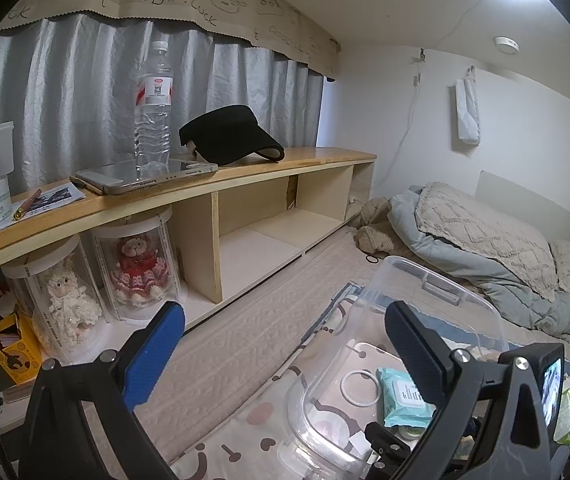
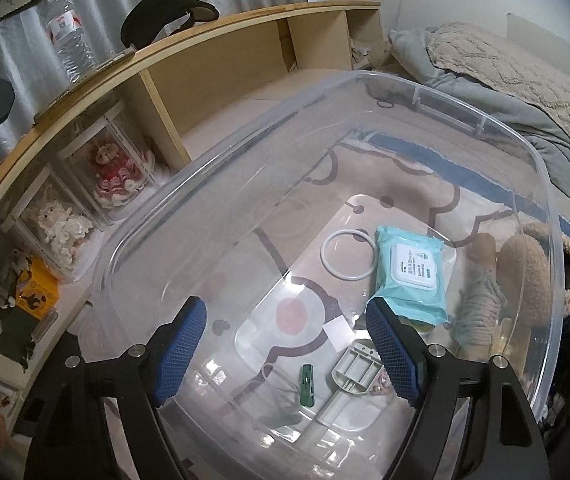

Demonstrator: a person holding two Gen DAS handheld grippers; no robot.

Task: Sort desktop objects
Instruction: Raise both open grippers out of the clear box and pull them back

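A clear plastic bin (image 2: 543,208) sits on the bed and also shows in the left wrist view (image 1: 445,276). Inside lie a teal wet-wipe pack (image 2: 409,276), a white ring (image 2: 347,254), a green clip (image 2: 306,384) and a grey plastic piece (image 2: 355,372). My right gripper (image 2: 285,352) is open and empty just above the bin's near side. My left gripper (image 1: 285,344) is open and empty, held above the bed left of the bin. On the wooden shelf (image 1: 317,158) stand a water bottle (image 1: 153,108), a black visor cap (image 1: 231,136), a tablet (image 1: 145,176) and a pen (image 1: 27,204).
Two doll cases (image 1: 105,280) stand under the shelf, with a yellow box (image 1: 15,348) at far left. A folded quilt and pillow (image 1: 485,240) lie at the bed's far right. Plush items (image 2: 525,276) and a rope bundle (image 2: 481,312) lie beside the bin.
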